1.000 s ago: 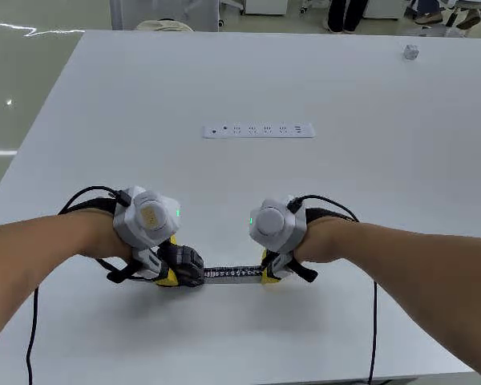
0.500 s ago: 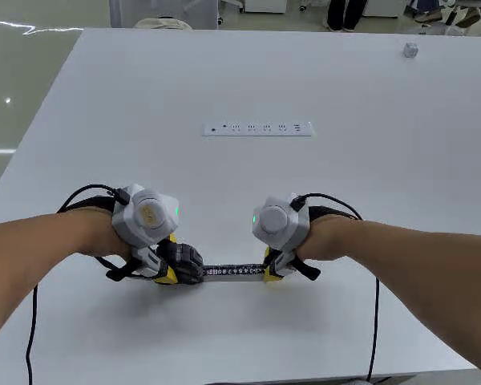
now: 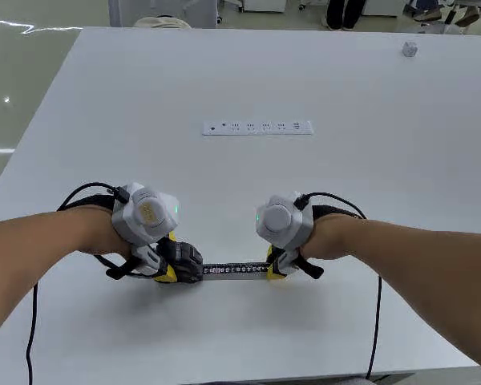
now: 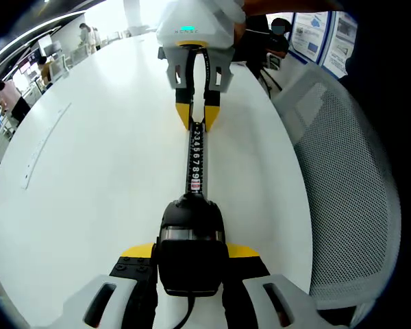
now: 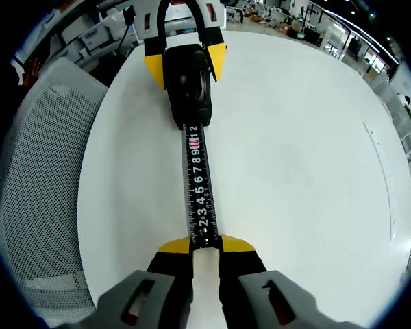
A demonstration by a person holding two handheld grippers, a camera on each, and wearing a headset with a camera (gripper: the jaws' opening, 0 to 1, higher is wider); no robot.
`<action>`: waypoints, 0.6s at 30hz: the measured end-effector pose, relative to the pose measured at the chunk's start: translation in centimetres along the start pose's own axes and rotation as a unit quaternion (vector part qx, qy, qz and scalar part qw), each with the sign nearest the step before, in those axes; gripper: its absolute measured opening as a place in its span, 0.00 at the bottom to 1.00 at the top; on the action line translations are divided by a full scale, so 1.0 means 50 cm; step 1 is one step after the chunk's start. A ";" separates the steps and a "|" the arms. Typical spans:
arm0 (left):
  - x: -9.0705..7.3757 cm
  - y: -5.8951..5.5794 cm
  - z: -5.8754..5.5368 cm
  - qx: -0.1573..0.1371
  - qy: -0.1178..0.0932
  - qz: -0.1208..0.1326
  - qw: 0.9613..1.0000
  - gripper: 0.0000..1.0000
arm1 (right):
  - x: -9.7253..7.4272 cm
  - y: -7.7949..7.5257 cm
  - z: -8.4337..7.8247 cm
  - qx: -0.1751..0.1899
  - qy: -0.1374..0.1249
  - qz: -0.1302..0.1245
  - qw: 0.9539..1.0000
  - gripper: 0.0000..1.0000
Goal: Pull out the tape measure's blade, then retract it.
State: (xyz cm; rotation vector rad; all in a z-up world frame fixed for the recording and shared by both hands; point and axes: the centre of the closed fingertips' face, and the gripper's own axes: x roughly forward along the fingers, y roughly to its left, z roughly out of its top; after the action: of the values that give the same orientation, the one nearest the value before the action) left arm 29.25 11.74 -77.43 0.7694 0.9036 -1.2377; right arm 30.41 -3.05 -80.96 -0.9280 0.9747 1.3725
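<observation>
Edging rightward, the right gripper [image 5: 205,245] pinching the blade [image 5: 200,181] by its tip lengthens it slightly while the left gripper [image 4: 192,252] clamps the tape measure [image 4: 190,229], so the pull-out continues.

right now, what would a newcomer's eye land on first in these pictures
First the black tape measure at the near edge of the white table, clamped in the left gripper. Its numbered blade is drawn out in a straight line to the right gripper, which pinches its tip. Farther back, a white power strip lies flat mid-table.
</observation>
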 end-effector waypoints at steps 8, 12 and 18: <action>0.000 -0.002 0.001 -0.001 0.000 0.001 1.000 0.33 | -0.002 -0.001 -0.007 0.000 0.000 0.000 1.000 0.12; -0.001 -0.004 0.002 -0.001 0.000 0.000 1.000 0.33 | -0.002 -0.001 -0.010 0.001 0.001 -0.001 1.000 0.12; -0.003 -0.006 0.003 -0.001 0.001 0.000 1.000 0.33 | -0.003 -0.002 -0.015 0.003 0.001 -0.002 1.000 0.12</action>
State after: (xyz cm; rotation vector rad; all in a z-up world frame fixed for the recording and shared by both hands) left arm 28.96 11.60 -77.25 0.7702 0.9064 -1.2360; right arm 30.49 -3.82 -81.07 -0.9264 0.9783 1.3653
